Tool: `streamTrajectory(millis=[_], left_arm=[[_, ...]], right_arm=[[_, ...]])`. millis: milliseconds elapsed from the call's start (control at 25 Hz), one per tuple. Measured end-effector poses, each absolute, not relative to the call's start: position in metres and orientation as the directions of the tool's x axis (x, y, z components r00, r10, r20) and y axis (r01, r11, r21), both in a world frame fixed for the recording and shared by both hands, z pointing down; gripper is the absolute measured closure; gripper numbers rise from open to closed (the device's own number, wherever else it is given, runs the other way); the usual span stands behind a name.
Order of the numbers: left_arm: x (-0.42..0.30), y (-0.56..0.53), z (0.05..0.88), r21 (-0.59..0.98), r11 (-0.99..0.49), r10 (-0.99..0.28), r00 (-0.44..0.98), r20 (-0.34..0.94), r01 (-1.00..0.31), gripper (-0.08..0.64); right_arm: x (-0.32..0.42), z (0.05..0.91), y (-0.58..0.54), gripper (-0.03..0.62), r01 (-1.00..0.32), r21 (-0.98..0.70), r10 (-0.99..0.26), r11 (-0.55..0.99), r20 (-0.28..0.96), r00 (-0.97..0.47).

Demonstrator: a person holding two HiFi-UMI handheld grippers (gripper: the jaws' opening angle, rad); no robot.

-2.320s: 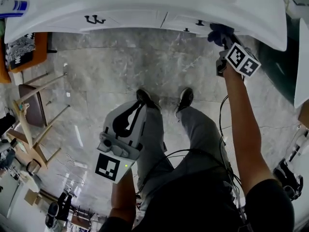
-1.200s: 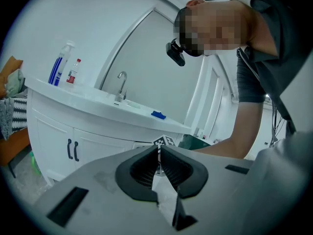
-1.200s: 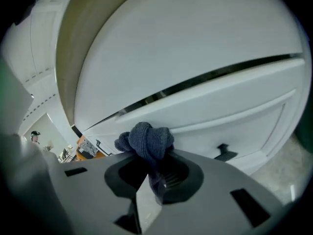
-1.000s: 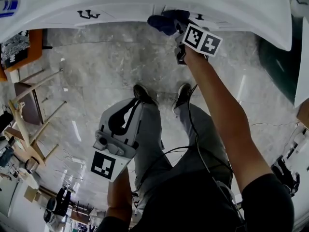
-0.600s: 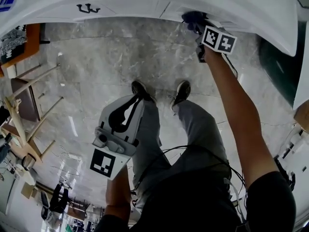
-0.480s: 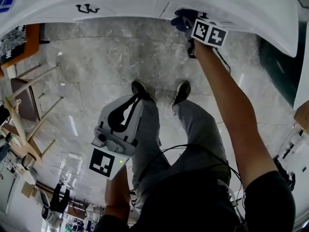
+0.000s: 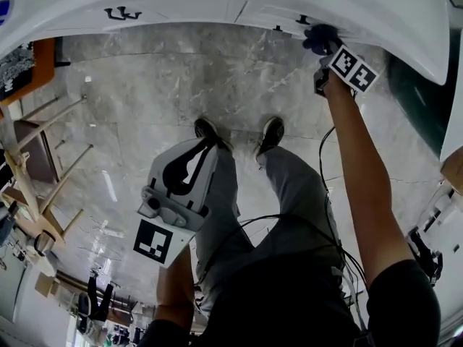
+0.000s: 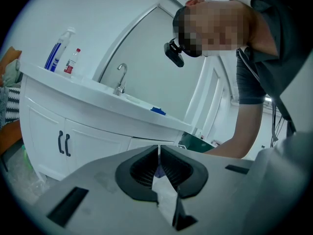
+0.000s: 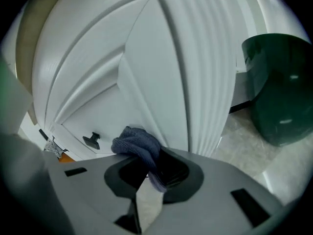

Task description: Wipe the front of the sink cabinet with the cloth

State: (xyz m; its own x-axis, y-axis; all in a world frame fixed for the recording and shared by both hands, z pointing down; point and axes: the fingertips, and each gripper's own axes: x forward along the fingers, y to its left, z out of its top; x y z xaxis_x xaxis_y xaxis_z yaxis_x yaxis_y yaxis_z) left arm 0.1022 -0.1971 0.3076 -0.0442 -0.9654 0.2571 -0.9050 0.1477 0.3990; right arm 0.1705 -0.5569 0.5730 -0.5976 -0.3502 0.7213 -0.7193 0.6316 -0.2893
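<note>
The white sink cabinet (image 7: 217, 9) runs along the top of the head view. A dark blue-grey cloth (image 7: 318, 37) is bunched against its front near the right end, beside a small black knob (image 7: 302, 20). My right gripper (image 7: 323, 48) is shut on the cloth (image 9: 137, 144), which presses on the white door panel (image 9: 146, 82) just right of the knob (image 9: 91, 140). My left gripper (image 7: 210, 147) hangs low over the person's left thigh, away from the cabinet. In its own view the left gripper (image 8: 159, 150) is shut with nothing between its pads.
A dark green bin (image 9: 281, 87) stands on the marble floor right of the cabinet. Two black pull handles (image 7: 119, 12) mark the left doors. Wooden furniture (image 7: 43, 143) stands at the left. A faucet (image 8: 120, 77) and spray bottles (image 8: 58, 55) sit on the countertop.
The right gripper swept the cloth left along the cabinet front, then back right; it now sits near the right-hand knob. The left gripper has stayed by the thigh.
</note>
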Motion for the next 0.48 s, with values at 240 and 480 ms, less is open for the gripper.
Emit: streamTrajectory(millis=[240, 480], left_arm=[[0.110, -0.208, 0.315, 0.412, 0.127, -0.967, -0.019, 0.255, -0.902, 0.546], [0.099, -0.216, 0.331, 0.391, 0.161, -0.965, -0.061, 0.255, -0.906, 0.546]], right_arm=[[0.130, 0.576, -0.522, 0.529, -0.674, -0.386, -0.283, 0.630, 0.694, -0.662], [0.077, 0.597, -0.473, 0.529, -0.590, -0.467, -0.161, 0.659, 0.679, -0.716]])
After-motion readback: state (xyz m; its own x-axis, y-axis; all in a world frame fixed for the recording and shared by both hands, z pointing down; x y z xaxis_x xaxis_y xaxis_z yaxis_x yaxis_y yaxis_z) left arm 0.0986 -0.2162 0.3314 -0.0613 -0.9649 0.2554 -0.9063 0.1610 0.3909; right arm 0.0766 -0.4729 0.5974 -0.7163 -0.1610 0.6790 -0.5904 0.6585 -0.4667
